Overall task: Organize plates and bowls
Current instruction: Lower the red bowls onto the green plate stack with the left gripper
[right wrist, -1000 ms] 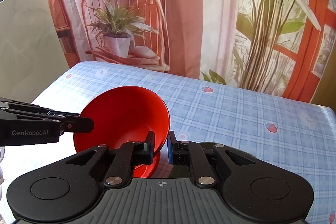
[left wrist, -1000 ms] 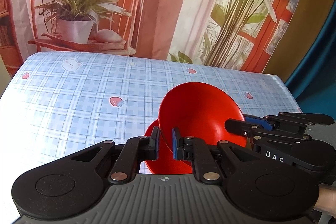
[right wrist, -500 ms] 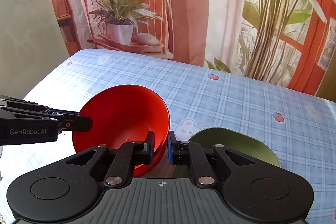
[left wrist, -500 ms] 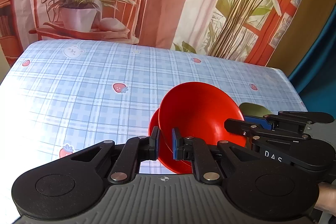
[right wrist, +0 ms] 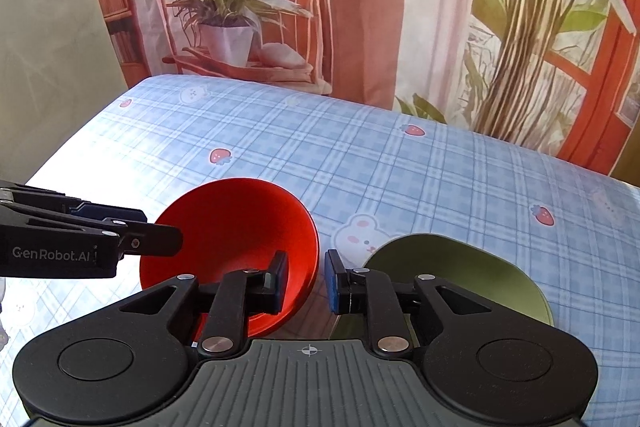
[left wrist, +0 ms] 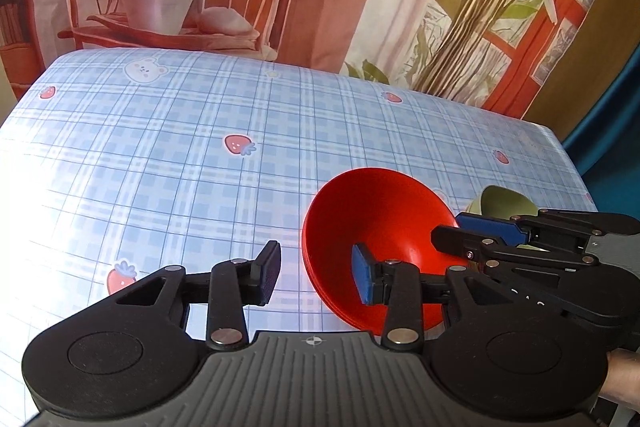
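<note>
Both grippers apart, straddling red bowl rim; maybe stacked.

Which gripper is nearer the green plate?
Right. The right gripper is open with one finger just over the green plate's near edge; the left gripper is beyond the red bowl.

Your left gripper has its fingers spread wide. Your right gripper is parted too, its fingertips level.

"GenRobot.AI" — white lettering — stands on the left hand-held gripper.
</note>
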`<state>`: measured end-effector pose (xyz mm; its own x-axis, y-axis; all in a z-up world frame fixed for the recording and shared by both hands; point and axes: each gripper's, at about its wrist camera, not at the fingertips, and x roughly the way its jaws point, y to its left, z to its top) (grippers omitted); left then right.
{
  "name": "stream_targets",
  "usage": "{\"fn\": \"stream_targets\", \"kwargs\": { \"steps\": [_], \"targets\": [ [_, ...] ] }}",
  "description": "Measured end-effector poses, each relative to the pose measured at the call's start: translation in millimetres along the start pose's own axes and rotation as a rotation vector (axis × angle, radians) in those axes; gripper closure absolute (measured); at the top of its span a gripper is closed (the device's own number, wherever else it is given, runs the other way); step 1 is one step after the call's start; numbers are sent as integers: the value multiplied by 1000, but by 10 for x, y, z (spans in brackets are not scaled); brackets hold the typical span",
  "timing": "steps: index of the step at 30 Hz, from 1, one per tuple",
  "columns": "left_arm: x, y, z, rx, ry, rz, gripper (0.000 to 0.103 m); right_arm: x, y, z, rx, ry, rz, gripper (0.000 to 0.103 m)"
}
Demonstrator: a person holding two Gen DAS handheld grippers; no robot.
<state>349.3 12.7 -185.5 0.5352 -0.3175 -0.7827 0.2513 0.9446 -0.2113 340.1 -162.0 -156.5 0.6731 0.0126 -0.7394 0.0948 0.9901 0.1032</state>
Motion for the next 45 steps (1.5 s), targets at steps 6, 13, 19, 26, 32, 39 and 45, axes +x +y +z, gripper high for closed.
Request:
{"fn": "stream_targets", "kwargs": {
  "steps": [6, 13, 19, 26, 32, 39, 45],
  "targets": [
    [106, 29, -18, -16, 23, 6, 62, 110, -9, -25, 1, 15, 2, 85],
    [180, 73, -61, -32, 31, 14, 65, 188, 9, -30, -8, 26, 9, 85],
    [180, 156, -92, -64, 12, -13, 73, 243, 28, -42, -12, 32, 9, 85],
    [176, 259, -169, -109, 1, -34, 73, 278, 10, -58, -2, 33, 25, 85],
    [141, 273, -227, -131, -15, -39, 73, 283, 26, -104, 17, 29, 32, 88],
    [126, 359, -311, -209, -38, -64, 74, 256, 42, -132, 67, 5, 51, 91],
    [101, 358, -400, -261, -59, -63, 83, 213, 47, -155, 124, -21, 59, 91]
  ]
}}
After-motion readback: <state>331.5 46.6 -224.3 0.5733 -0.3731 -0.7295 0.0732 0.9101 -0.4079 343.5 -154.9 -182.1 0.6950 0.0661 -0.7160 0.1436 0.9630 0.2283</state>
